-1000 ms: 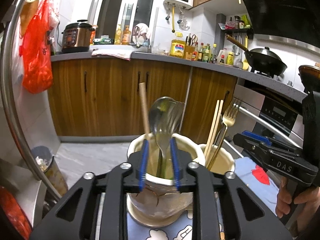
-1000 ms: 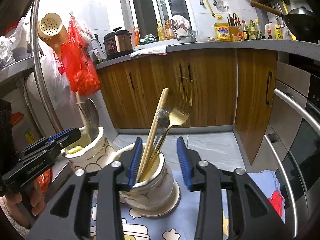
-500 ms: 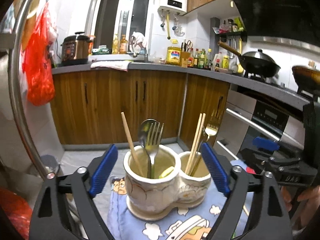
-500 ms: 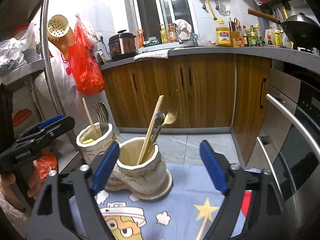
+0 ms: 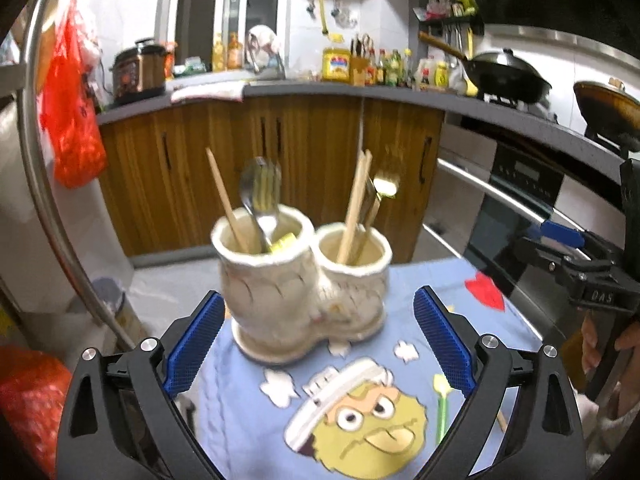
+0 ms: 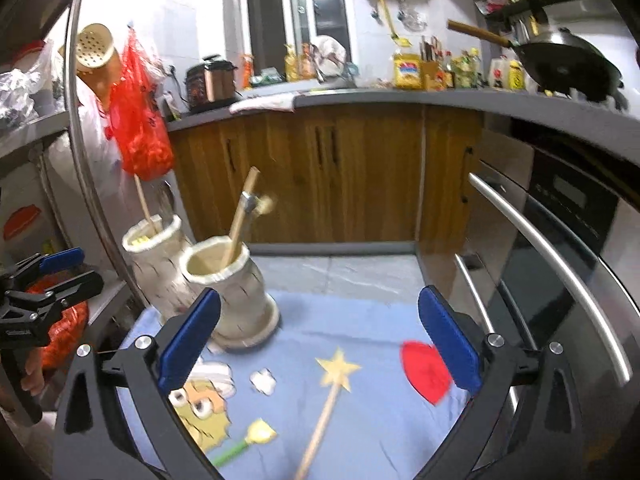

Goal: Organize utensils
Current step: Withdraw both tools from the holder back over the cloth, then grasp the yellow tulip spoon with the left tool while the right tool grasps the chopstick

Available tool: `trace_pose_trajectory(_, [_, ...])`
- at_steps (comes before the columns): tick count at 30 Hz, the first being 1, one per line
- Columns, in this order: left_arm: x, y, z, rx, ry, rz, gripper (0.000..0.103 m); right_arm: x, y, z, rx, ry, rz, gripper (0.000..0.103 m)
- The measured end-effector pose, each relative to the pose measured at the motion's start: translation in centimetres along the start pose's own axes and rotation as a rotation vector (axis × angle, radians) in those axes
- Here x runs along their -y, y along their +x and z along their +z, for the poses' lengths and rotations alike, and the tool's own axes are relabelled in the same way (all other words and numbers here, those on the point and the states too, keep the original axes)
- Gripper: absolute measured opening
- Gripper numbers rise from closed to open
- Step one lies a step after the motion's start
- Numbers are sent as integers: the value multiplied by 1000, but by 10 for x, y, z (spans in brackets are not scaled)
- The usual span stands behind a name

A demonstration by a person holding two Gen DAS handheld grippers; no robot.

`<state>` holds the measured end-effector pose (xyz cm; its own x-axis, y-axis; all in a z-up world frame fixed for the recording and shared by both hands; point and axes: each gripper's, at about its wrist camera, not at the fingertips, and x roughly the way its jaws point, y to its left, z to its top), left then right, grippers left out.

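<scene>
Kitchen cabinets back a blue cloth (image 5: 256, 408) whose far-left corner carries the twin-cup holder (image 5: 304, 280) with its utensils, both grippers (image 5: 316, 344) (image 6: 318, 336) just spread and empty, so a careless reach could topple it.

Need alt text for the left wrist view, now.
A cream two-cup holder stands on a blue cartoon cloth: chopstick, spoon and fork in its left cup, chopsticks and a gold fork in its right. The left gripper is open and empty.
</scene>
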<state>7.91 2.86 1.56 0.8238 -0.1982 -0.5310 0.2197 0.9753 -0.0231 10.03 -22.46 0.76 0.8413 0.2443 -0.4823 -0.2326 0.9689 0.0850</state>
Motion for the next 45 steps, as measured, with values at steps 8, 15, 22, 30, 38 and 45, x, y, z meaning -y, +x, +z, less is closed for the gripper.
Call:
trace_pose_trajectory(8, [28, 26, -44, -123, -1, -47, 95, 32, 9, -46, -131, 57, -49, 98])
trace_pose_trajectory(15, [60, 48, -73, -220, 67, -110, 95, 40, 23, -76, -237, 91, -61, 98])
trace_pose_trajectory(22, [80, 63, -94, -305, 119, -160, 93, 33, 36, -92, -302, 99, -27, 96])
trace_pose_trajectory(30, [97, 69, -106, -364, 168, -229, 62, 22, 52, -96, -360, 92, 11, 59])
trace_pose_trajectory(38, [104, 71, -109, -392, 182, -272, 35, 7, 73, -99, -439, 71, 29, 32])
trace_pose_trajectory(45, [113, 76, -113, -411, 230, -248, 28, -12, 85, -102, -497, -34, 9, 26])
